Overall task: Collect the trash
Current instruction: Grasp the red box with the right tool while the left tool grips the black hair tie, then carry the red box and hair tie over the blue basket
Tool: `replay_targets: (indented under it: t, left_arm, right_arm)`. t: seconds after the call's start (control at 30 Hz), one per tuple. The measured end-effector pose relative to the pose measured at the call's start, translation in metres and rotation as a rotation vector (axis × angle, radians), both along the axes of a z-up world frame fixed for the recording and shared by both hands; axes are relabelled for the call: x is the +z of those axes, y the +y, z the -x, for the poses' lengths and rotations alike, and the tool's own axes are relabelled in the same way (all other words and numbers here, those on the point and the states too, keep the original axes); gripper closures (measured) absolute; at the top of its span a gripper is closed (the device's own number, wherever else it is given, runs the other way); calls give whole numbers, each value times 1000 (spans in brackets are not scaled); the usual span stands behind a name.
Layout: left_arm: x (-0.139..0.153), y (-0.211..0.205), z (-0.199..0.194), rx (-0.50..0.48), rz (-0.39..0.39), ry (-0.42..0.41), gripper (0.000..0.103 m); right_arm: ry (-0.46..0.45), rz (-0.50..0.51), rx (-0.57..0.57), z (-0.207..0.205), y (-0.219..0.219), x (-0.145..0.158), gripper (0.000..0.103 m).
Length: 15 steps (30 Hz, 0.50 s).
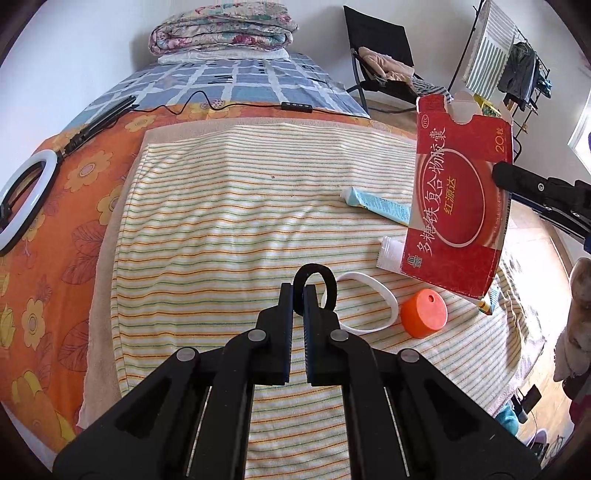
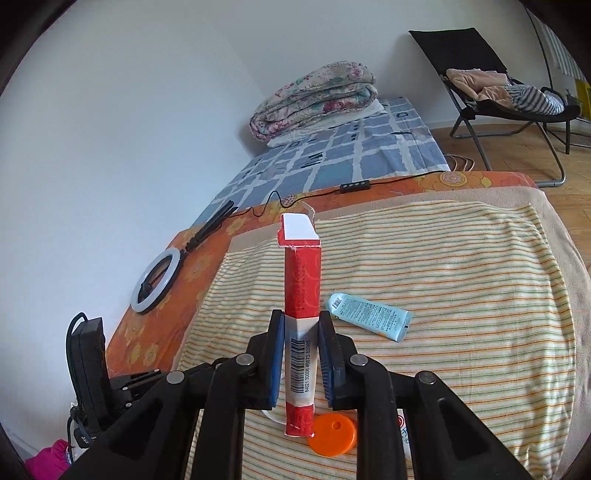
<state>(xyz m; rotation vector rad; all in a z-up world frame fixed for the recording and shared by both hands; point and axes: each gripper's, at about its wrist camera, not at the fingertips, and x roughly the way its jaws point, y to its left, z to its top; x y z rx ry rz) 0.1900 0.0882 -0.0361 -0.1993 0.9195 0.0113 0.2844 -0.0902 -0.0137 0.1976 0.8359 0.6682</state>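
Note:
My right gripper is shut on a flat red medicine box and holds it upright above the striped towel. The box also shows in the left wrist view, raised at the right. My left gripper is shut on a small black ring, held above the towel. On the towel lie a white ring, an orange cap, a light blue tube and a white tube partly hidden by the box. The cap and blue tube also show in the right wrist view.
A ring light with its stand and cable lies on the orange flowered sheet at the left. A folded quilt sits at the bed's far end. A black folding chair with clothes and a drying rack stand on the wood floor.

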Motion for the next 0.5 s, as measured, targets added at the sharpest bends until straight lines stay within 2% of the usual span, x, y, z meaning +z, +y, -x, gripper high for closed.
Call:
replay_targets:
  t: [0.37, 0.5]
  left_arm:
    - [24, -25, 56, -21, 8, -28, 100]
    - [29, -36, 80, -28, 20, -32, 100]
  right_arm:
    - [-110, 148, 52, 72, 2, 23, 87]
    - [-148, 172, 75, 103, -2, 29, 87]
